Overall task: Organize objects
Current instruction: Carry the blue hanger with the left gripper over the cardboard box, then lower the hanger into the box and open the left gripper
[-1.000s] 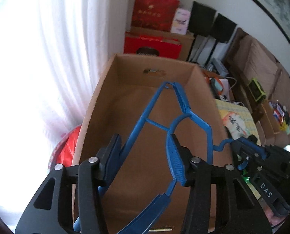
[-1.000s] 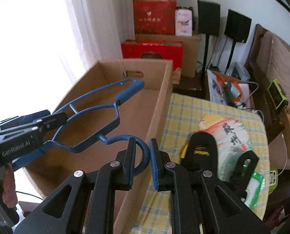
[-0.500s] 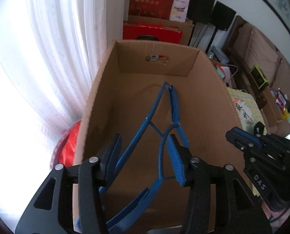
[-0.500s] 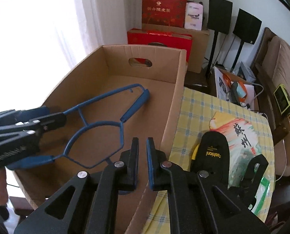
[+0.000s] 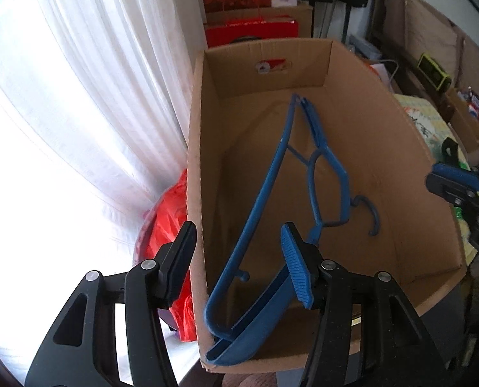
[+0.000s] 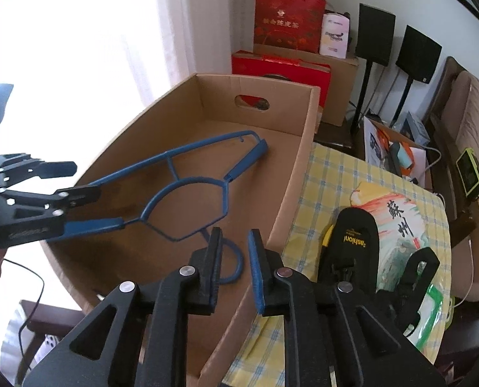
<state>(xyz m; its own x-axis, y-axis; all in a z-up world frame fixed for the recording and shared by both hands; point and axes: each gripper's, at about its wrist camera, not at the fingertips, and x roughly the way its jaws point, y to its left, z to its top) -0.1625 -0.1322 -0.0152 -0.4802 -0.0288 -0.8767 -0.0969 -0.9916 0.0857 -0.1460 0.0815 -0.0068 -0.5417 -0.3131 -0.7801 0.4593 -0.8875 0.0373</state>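
A blue clothes hanger point(image 5: 317, 148) lies tilted inside the open cardboard box point(image 5: 196, 129), its near end on the box's near corner. My left gripper point(image 5: 238, 229) is open over that end. The hanger's bar runs between its fingers, the right pad point(image 5: 296, 267) is against the wide arm, and the left finger is outside the box wall. In the right wrist view the hanger point(image 6: 188, 187) reaches out from the left gripper point(image 6: 86, 179). My right gripper point(image 6: 234, 251) hovers at the box's point(image 6: 307, 135) right wall. Its jaws are opening, nothing between them, and the hook point(image 6: 238, 266) lies below.
A table with a yellow checked cloth point(image 6: 323, 177) adjoins the box and carries a black insole point(image 6: 352, 235) and a printed bag point(image 6: 397, 222). Red gift boxes point(image 6: 281, 67) and speakers point(image 6: 376, 34) stand behind. A red plastic bag point(image 5: 168, 213) and a white curtain point(image 5: 94, 96) are left of the box.
The hanger has sunk into the box. My right gripper let go of the hook, drew back to the right and parted its fingers. My left gripper rolled and opened wider.
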